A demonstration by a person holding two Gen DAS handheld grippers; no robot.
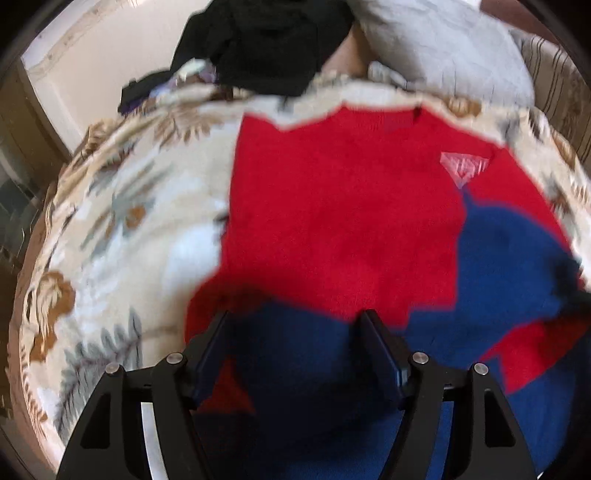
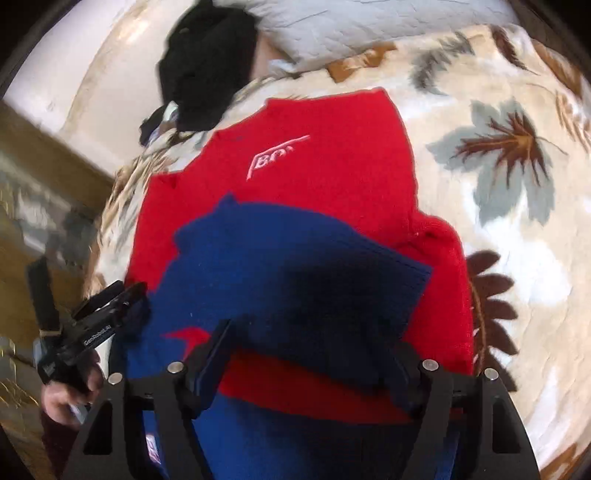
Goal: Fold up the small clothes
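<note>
On the leaf-print blanket (image 2: pixel 517 110), blurred red-and-blue sweater (image 1: pixel 343 206), hem cut off, left gripper (image 1: pixel 295 325) and right gripper (image 2: pixel 314 339) wide, empty.

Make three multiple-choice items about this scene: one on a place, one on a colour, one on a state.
1. Where does the black clothing lie?
A. past the sweater's collar, by the pillow
B. on the blue sleeve
C. in the right gripper

2. What colour is the sleeve folded over the sweater's chest?
A. grey
B. blue
C. white

3. How do the right gripper's jaws stand?
A. shut on the pillow
B. shut on the logo
C. open over the sleeve

Answers:
1 A: the black clothing lies beyond the red sweater, beside the grey pillow.
2 B: the sleeve is blue.
3 C: the right gripper shows its jaws apart.
</note>
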